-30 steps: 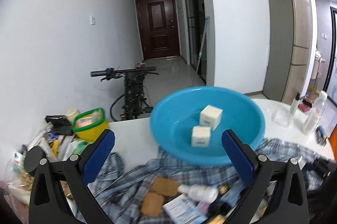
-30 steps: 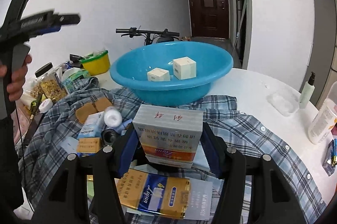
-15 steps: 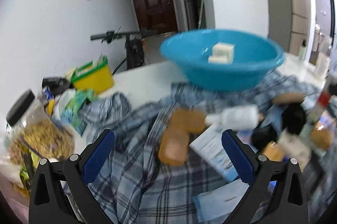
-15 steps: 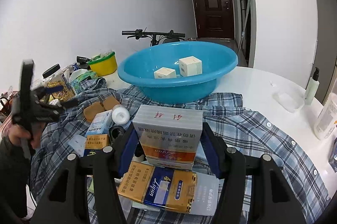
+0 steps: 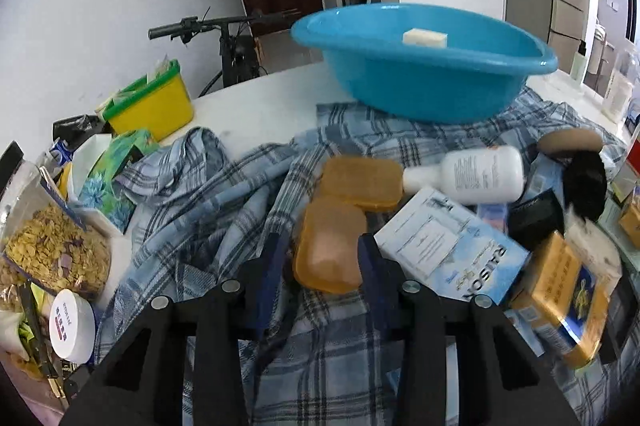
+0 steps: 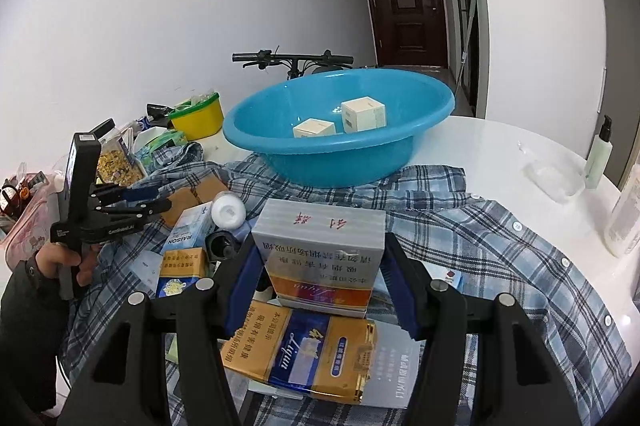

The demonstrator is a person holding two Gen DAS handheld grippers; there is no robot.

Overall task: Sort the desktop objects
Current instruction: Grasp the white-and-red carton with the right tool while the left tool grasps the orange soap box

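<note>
A blue basin [image 5: 424, 66] [image 6: 340, 142] with two white boxes [image 6: 362, 114] stands on a plaid shirt [image 5: 224, 194]. My left gripper [image 5: 322, 258] has closed around the nearer of two orange soap cases [image 5: 330, 246], its fingers at both sides of it on the shirt. It also shows in the right wrist view [image 6: 156, 200]. My right gripper [image 6: 324, 266] is shut on a silver-and-orange cigarette carton [image 6: 320, 250], held above a gold carton [image 6: 304, 354].
A white bottle [image 5: 476, 174], a RAISON box [image 5: 448, 250], a gold pack [image 5: 560, 290] and a black object [image 5: 584, 182] lie by the soap. A yellow tub [image 5: 156, 106], a cereal jar [image 5: 52, 254] and a bicycle [image 5: 232, 46] are at left. Bottles [image 6: 600, 154] stand at right.
My left gripper has dropped from above the basin down to the shirt and closed from wide open onto the soap case. The right gripper has held its carton nearly still.
</note>
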